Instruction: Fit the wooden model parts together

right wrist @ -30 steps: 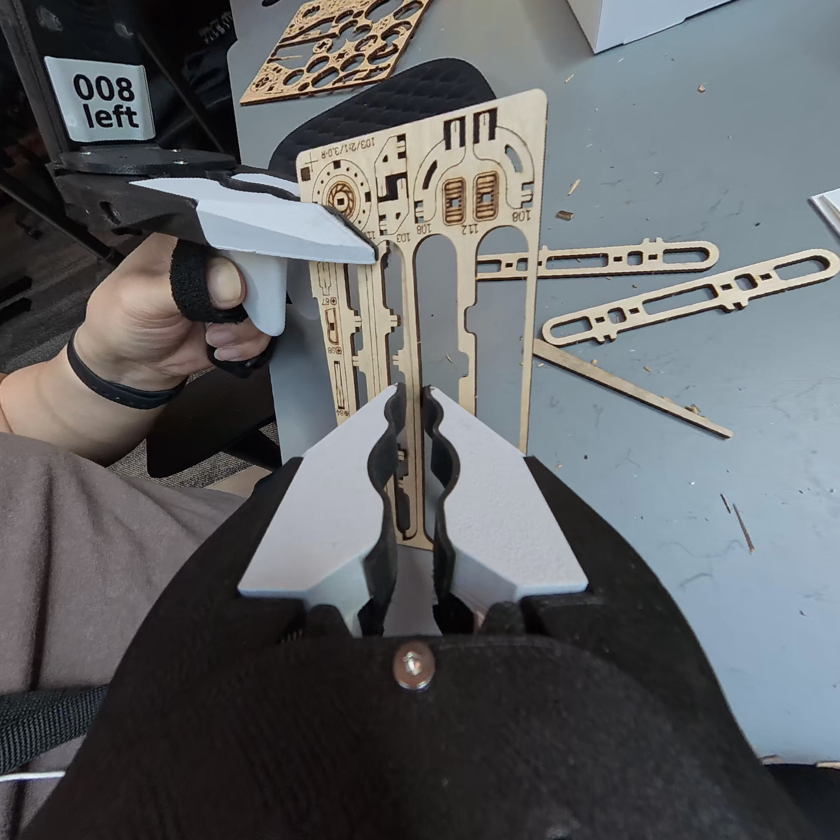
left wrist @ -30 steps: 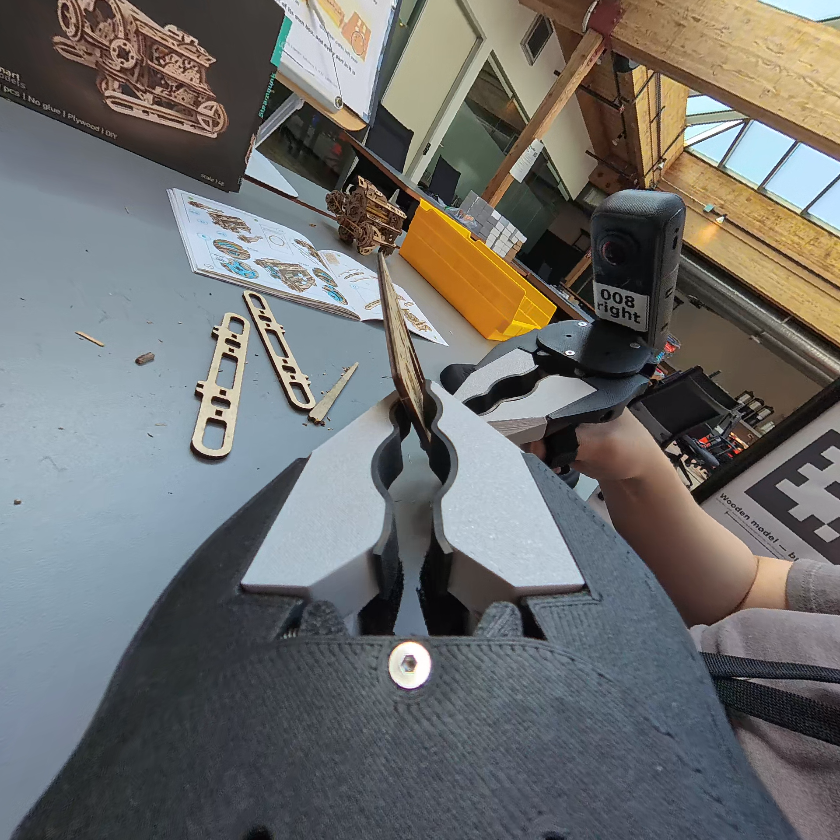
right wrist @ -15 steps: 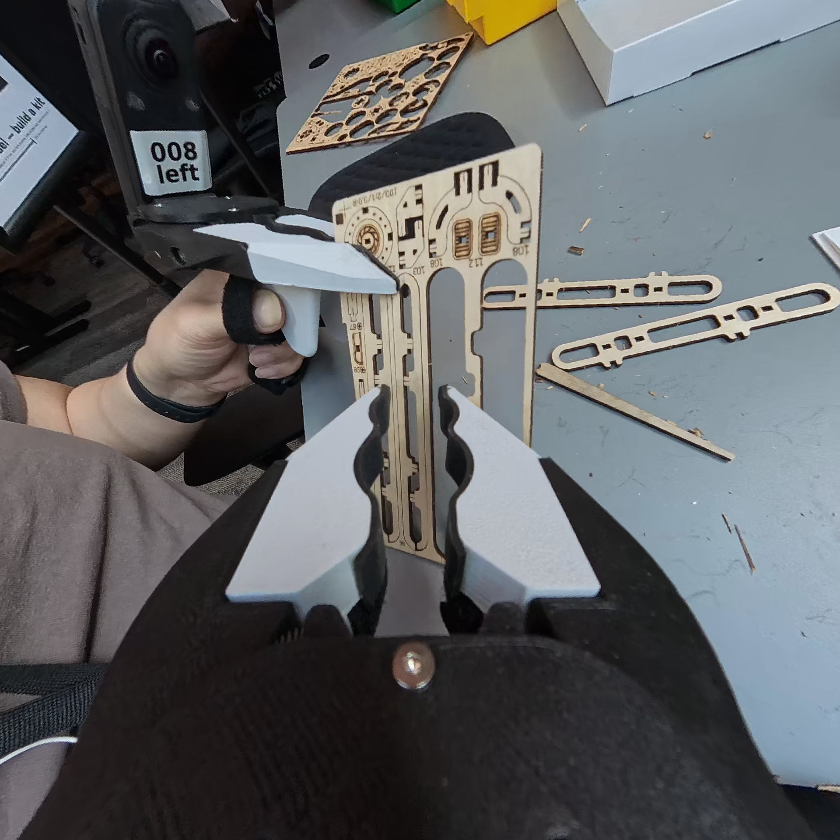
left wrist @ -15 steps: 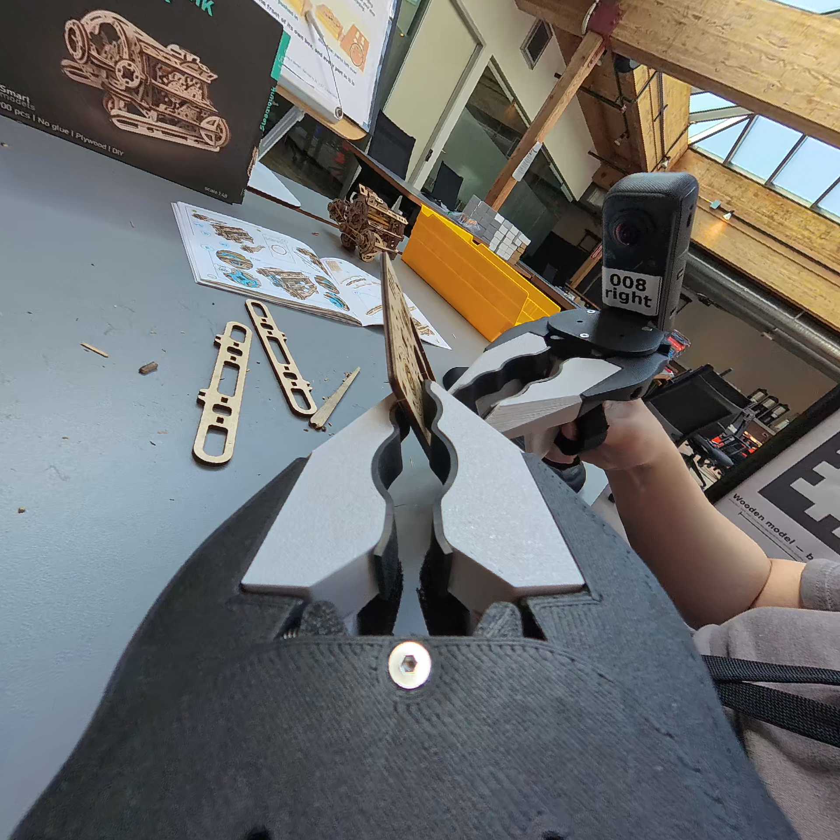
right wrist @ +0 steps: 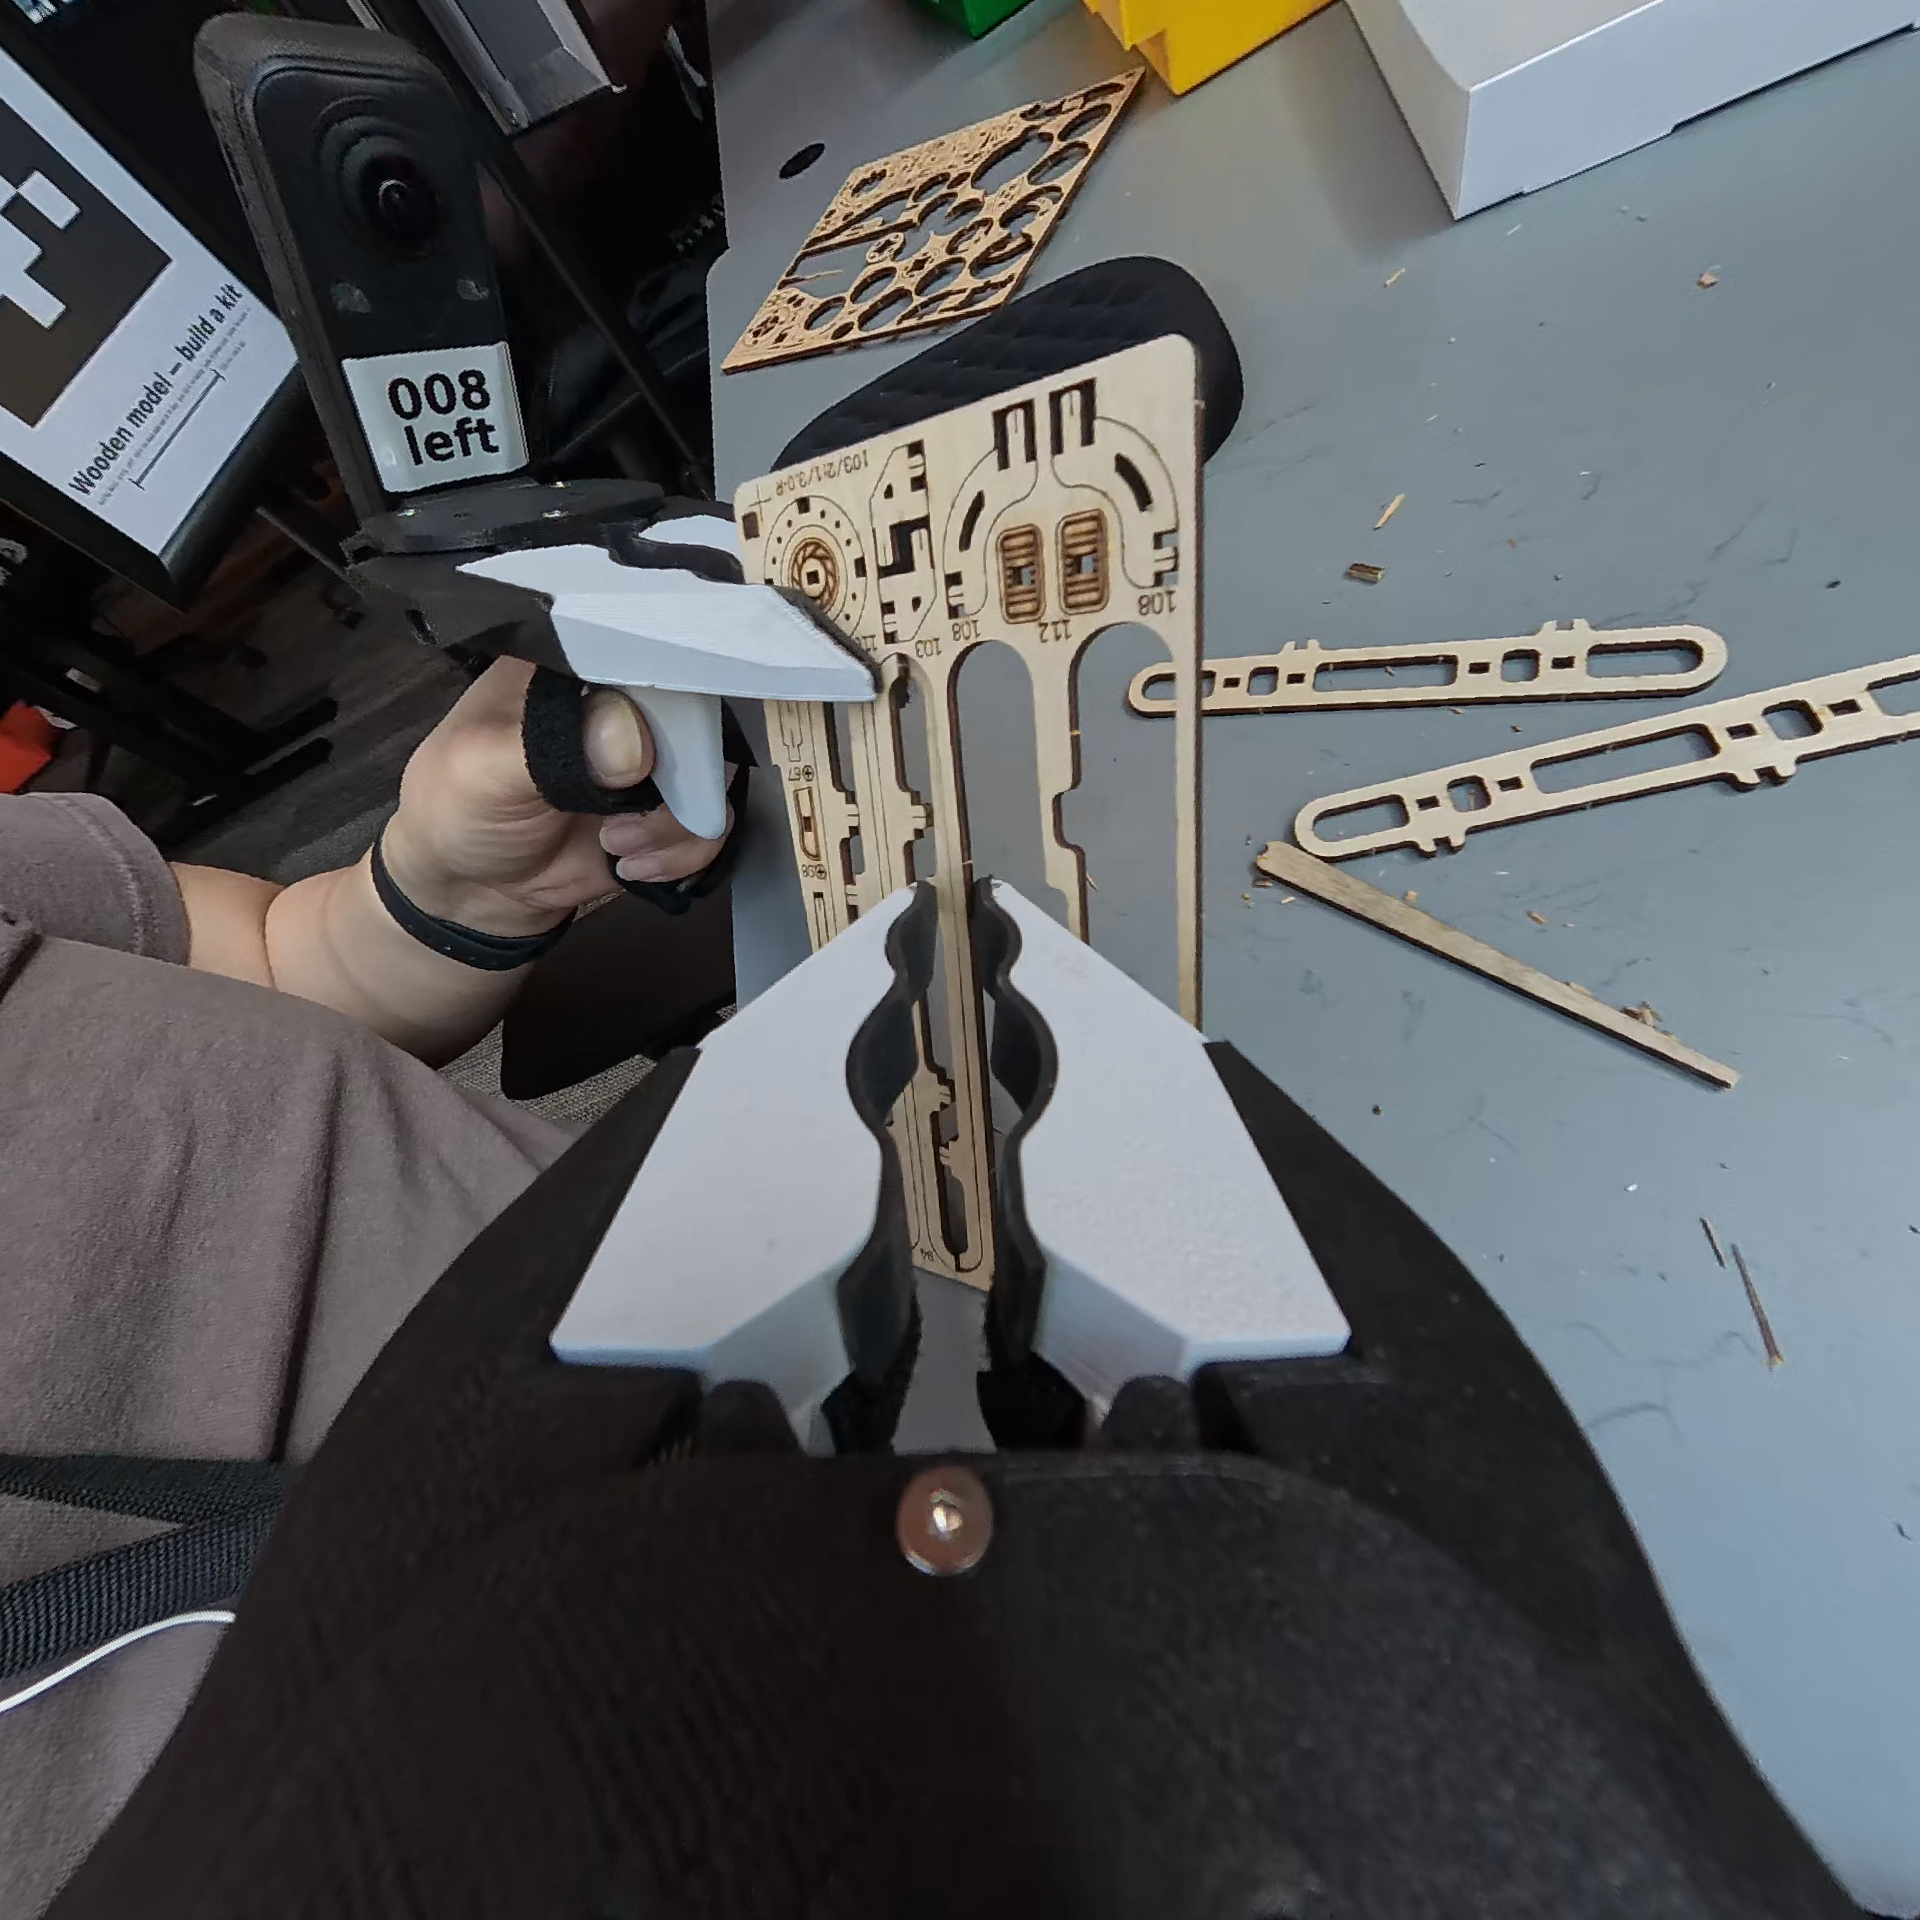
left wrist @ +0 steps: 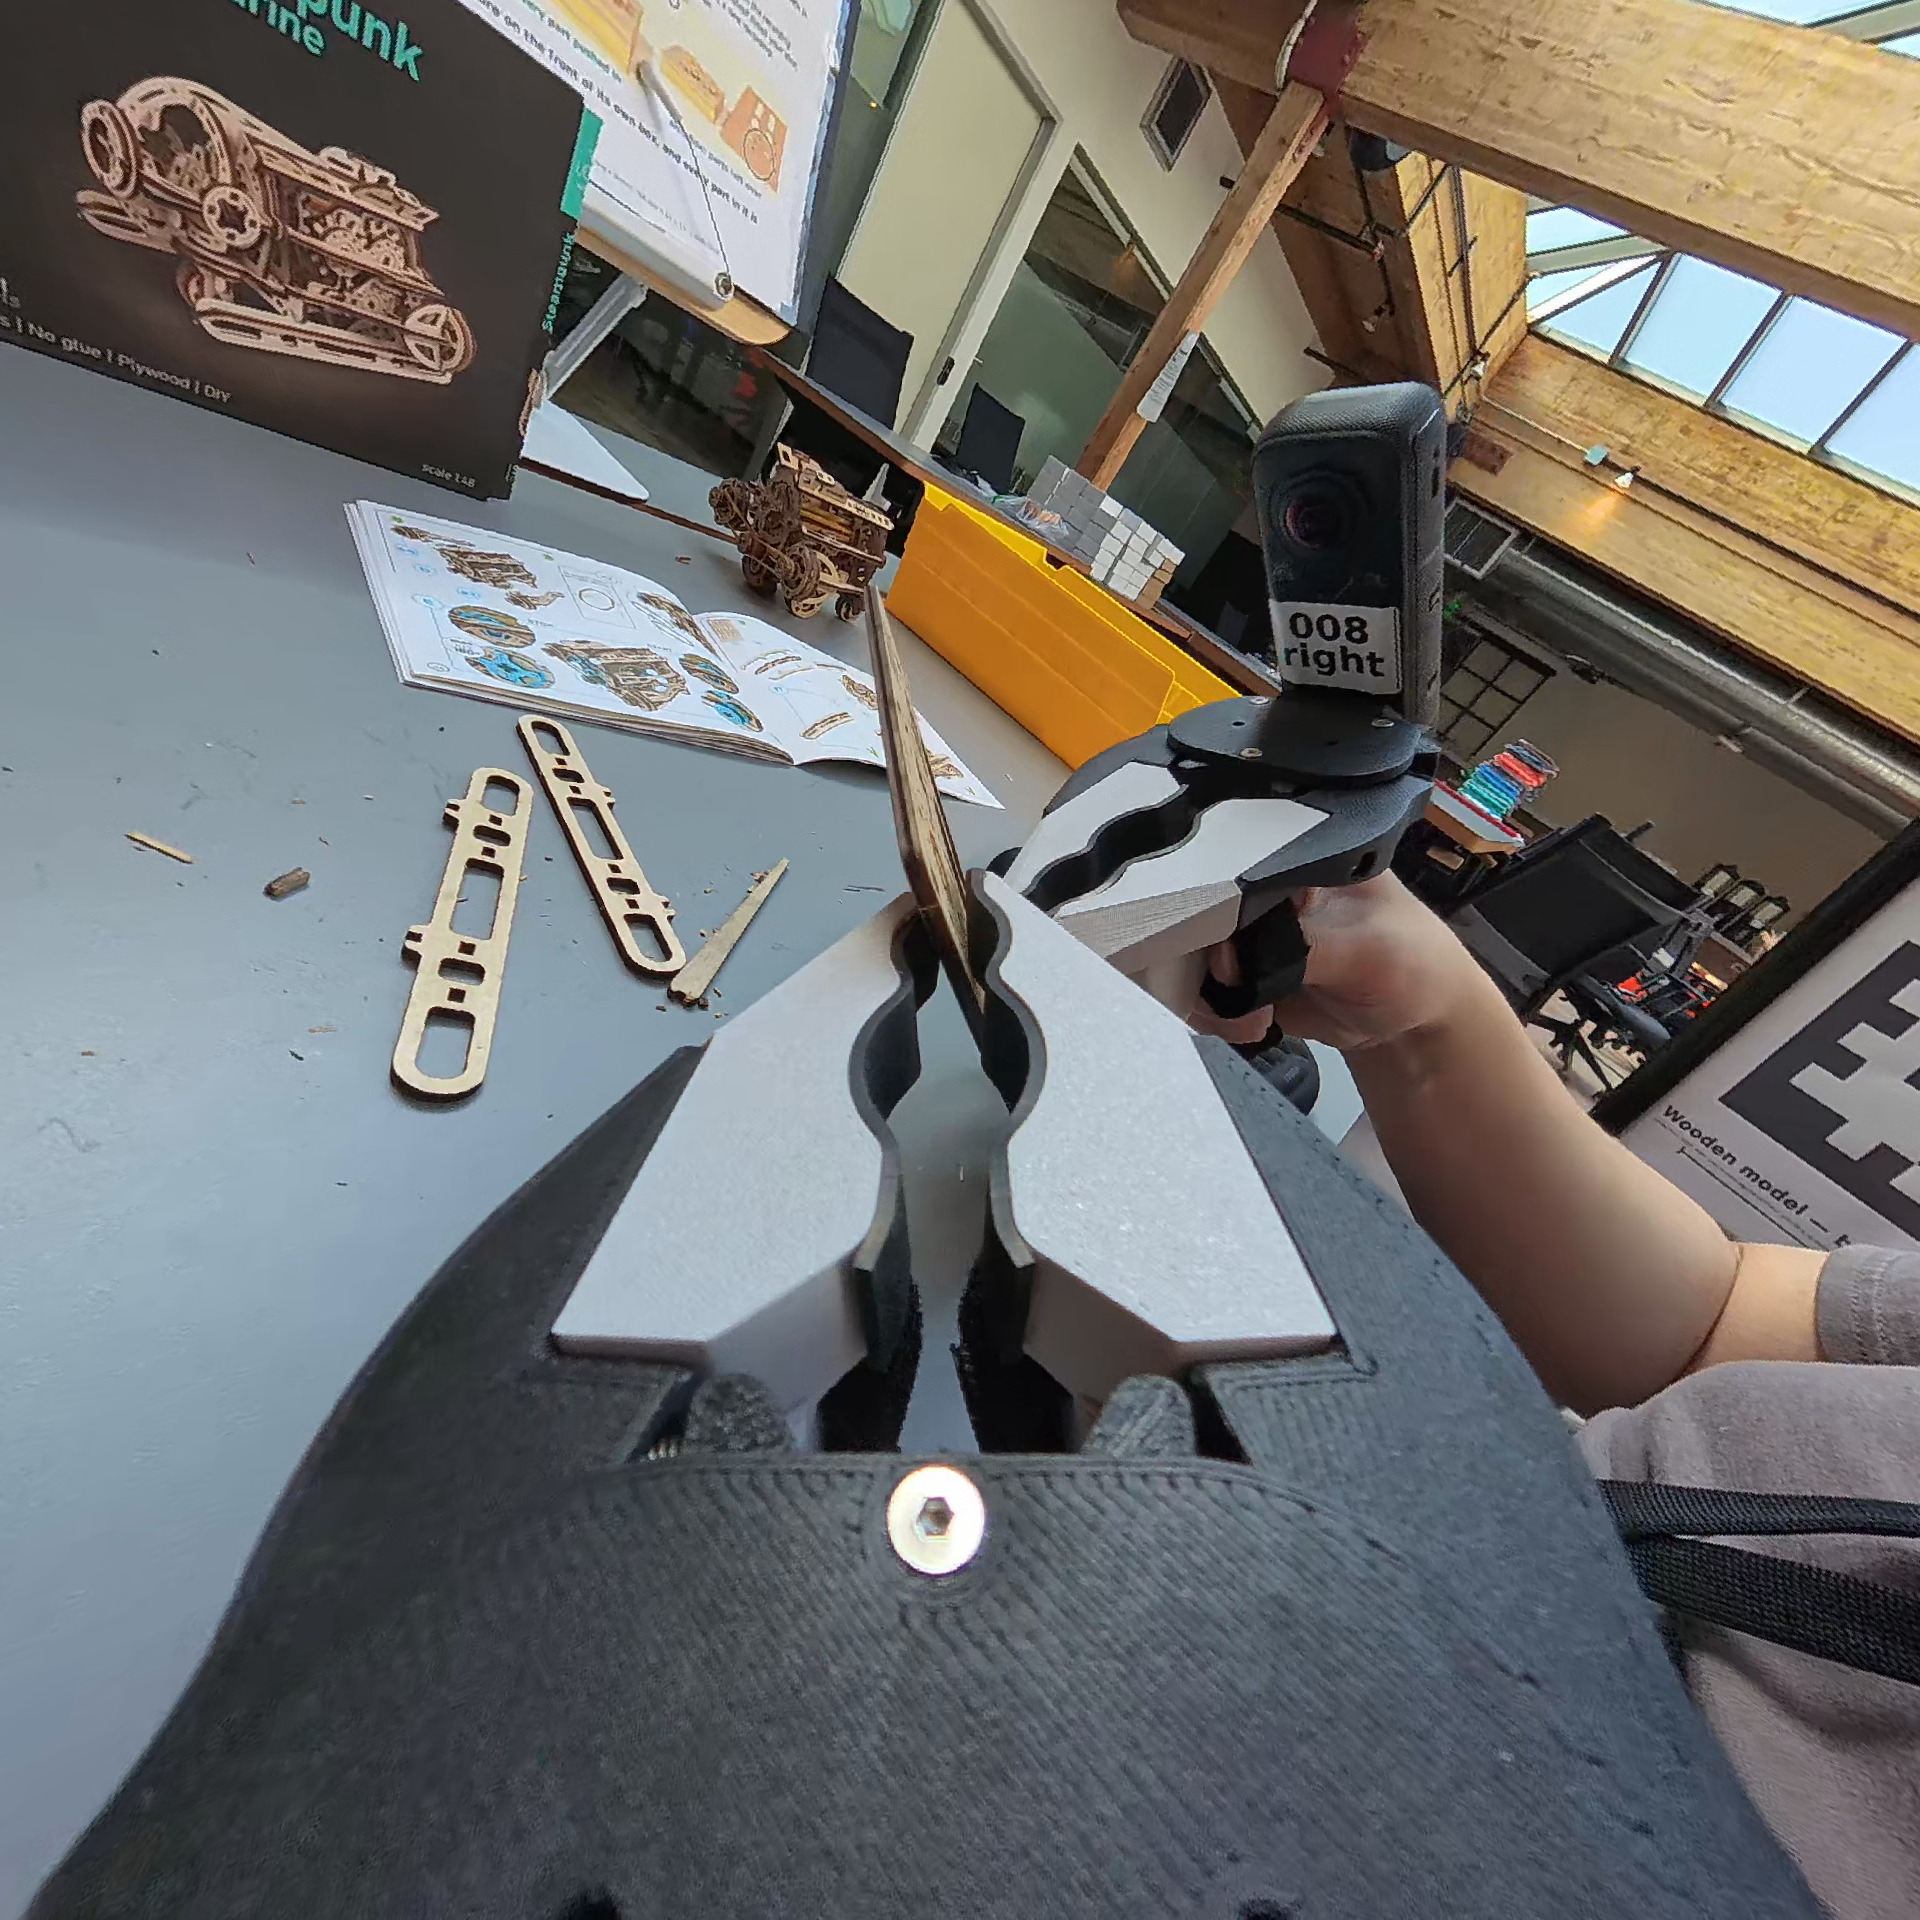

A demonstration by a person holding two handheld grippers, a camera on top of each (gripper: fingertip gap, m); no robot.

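A laser-cut plywood sheet (right wrist: pixel 1039 613) stands upright above the grey table's near edge; it is seen edge-on in the left wrist view (left wrist: pixel 914 769). My left gripper (left wrist: pixel 940 904) is shut on the sheet's side edge and also shows in the right wrist view (right wrist: pixel 831 665). My right gripper (right wrist: pixel 951 894) faces the sheet's flat side, its jaws closed onto a narrow strip between two cut-out slots. It shows in the left wrist view (left wrist: pixel 1122 852) just behind the sheet. Two slotted wooden bars (right wrist: pixel 1423 675) (right wrist: pixel 1621 769) and a thin stick (right wrist: pixel 1486 956) lie loose on the table.
A spent sheet full of holes (right wrist: pixel 925 229) and a white box (right wrist: pixel 1621 83) lie at the far side. An open booklet (left wrist: pixel 623 634), a finished wooden model (left wrist: pixel 805 540), a yellow bin (left wrist: pixel 1029 644) and the dark kit box (left wrist: pixel 260 229) stand beyond the bars. My two grippers' fingertips are within a few centimetres of each other.
My right gripper was nearly closed a second ago, opened wide half a second ago, and has now closed onto the strip. My left gripper has kept its hold on the sheet.
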